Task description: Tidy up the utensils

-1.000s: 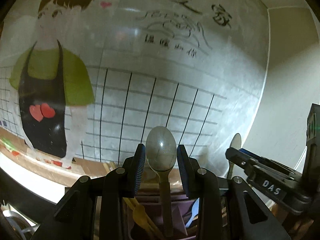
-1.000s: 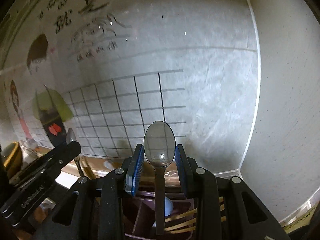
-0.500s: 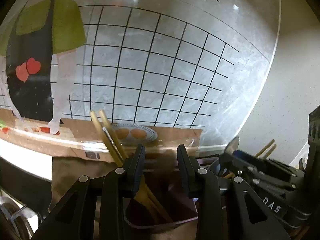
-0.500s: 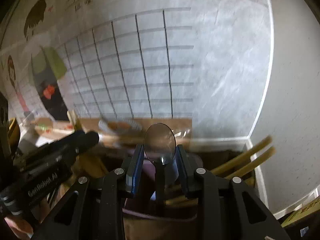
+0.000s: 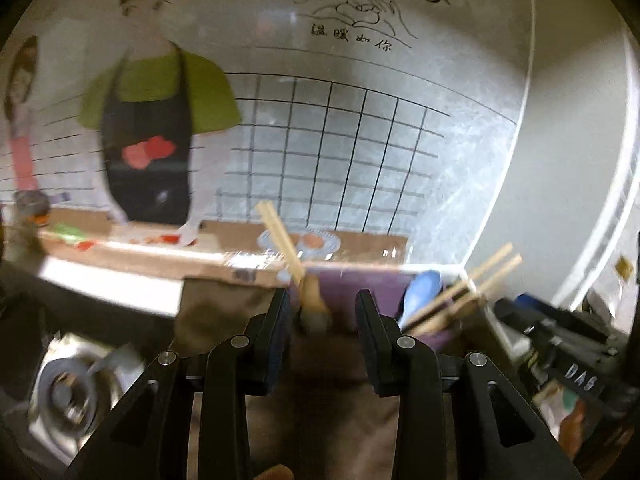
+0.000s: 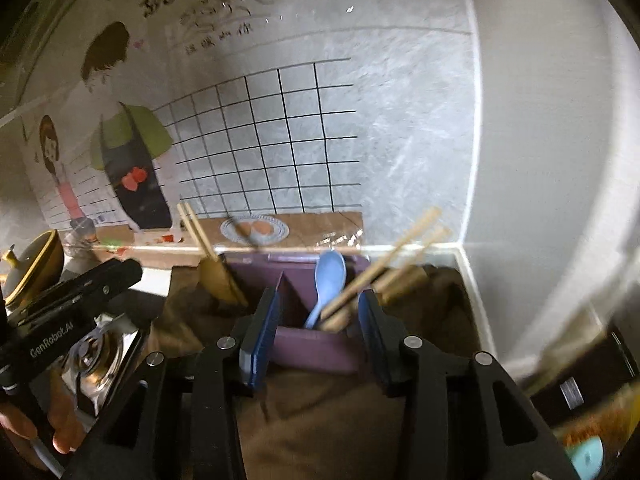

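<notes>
A purple divided holder (image 6: 316, 346) holds a blue spoon (image 6: 329, 280) and slanting wooden chopsticks (image 6: 396, 252).

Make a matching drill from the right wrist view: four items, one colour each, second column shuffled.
Items:
1. spoon
2. holder
3. chopsticks
4. cloth

Colours:
a. purple
b. brown
c. light blue
d. pale wood

Pairs: 1-c, 2-a, 3-d, 4-b
</notes>
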{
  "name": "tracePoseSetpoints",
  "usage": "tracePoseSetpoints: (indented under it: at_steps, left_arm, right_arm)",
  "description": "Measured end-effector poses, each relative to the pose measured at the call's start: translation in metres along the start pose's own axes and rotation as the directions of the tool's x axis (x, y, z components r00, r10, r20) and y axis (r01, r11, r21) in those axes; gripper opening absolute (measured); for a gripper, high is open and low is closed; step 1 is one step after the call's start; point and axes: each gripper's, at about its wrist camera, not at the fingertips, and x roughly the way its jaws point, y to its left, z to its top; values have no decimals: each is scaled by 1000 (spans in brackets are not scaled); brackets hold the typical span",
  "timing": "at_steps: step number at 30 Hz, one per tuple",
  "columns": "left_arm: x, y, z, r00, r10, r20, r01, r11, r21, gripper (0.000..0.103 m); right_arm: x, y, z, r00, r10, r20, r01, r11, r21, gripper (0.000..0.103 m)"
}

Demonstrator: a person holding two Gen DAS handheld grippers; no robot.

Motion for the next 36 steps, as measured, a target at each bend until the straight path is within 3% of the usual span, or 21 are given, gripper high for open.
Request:
tracePoseSetpoints:
  at_steps: [6,16,23,36]
  left_arm:
    - [-57,-8,-50,996,92,7,-92,995,32,35]
    - [-112,-23,-114,987,162,8,-162,986,49,35]
    - [-126,-31,-130,988,152,1,-151,986,66,35]
    - [-131,-39,-131,990,142,-3,-142,987,70,35]
  right_arm:
    - [-55,3,-43,999,51,-11,-51,999,6,46]
    - [-112,30,-105,1000,-20,24,22,996,-86,47]
    - [-125,31,-121,999,-23,30,25,995,-92,47]
    - [-130,29,-128,999,-32,33,34,995,-91,47]
